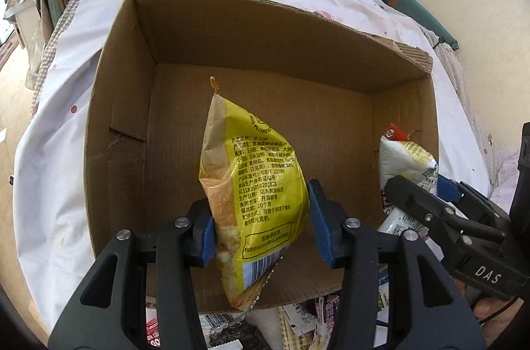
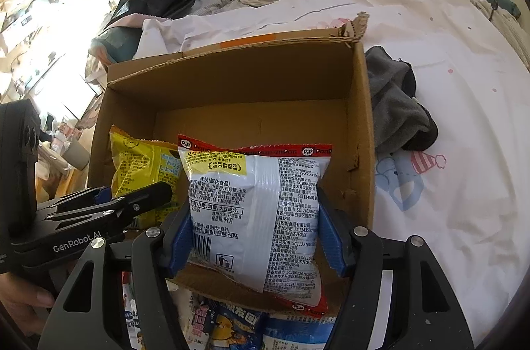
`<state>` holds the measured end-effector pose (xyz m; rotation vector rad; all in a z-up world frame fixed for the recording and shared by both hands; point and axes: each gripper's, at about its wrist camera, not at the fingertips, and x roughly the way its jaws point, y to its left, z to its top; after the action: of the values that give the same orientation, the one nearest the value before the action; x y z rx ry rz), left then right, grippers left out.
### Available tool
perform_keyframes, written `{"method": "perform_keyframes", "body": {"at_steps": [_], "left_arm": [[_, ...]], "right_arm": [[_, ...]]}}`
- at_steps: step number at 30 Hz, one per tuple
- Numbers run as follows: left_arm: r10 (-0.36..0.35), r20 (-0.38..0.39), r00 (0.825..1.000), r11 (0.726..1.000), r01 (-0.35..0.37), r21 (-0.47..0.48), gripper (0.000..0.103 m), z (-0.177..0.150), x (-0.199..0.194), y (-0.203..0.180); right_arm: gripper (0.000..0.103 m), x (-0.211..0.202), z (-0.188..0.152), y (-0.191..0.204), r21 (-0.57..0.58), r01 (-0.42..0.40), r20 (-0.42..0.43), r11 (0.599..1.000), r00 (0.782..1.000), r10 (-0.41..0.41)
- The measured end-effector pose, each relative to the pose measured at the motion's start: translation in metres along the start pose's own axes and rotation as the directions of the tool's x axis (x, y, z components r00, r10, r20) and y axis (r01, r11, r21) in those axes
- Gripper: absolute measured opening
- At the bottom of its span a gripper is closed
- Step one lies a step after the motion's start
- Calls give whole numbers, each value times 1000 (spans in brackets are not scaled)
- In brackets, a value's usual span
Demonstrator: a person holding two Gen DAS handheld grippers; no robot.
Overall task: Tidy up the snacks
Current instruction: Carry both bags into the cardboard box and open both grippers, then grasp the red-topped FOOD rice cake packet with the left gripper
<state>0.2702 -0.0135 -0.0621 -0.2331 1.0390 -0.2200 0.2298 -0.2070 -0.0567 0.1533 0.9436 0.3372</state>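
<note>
Left gripper [image 1: 261, 224] fingers are clamping a yellow snack bag [image 1: 255, 181], holding it upright over the open cardboard box [image 1: 265, 28] sitting on the bed [image 2: 447, 125]. Right gripper [image 2: 255, 237] fingers are squeezing a white-and-red snack bag [image 2: 258, 211] above the box's near edge. More snack packets [image 2: 238, 326] are lying below.

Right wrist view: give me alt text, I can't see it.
The right gripper clamps a white-and-red snack bag over an open cardboard box on a bed. To its left, the left gripper holds a yellow snack bag over the same box.
</note>
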Motion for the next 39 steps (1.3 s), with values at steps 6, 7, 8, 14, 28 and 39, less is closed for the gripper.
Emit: {"method": "perform_keyframes", "body": {"at_steps": [6, 7, 8, 14, 28, 39], "left_arm": [[43, 9, 999, 999, -43, -6, 90, 1, -2, 4], [67, 30, 997, 998, -67, -6, 102, 1, -7, 3], [85, 46, 995, 996, -85, -4, 103, 1, -11, 2], [91, 108, 990, 996, -90, -17, 103, 2, -41, 6], [142, 162, 977, 989, -145, 8, 103, -12, -78, 9], [228, 121, 966, 972, -218, -88, 103, -45, -101, 40]], "right_arm": [[72, -1, 1, -4, 35, -54, 11, 998, 999, 53], [81, -4, 1, -4, 36, -62, 21, 997, 998, 61], [91, -7, 2, -3, 31, -66, 35, 997, 997, 65], [95, -22, 6, -8, 57, -67, 85, 996, 994, 62], [95, -52, -3, -25, 150, -60, 116, 987, 992, 43], [95, -78, -27, -23, 157, -16, 104, 988, 995, -1]]}}
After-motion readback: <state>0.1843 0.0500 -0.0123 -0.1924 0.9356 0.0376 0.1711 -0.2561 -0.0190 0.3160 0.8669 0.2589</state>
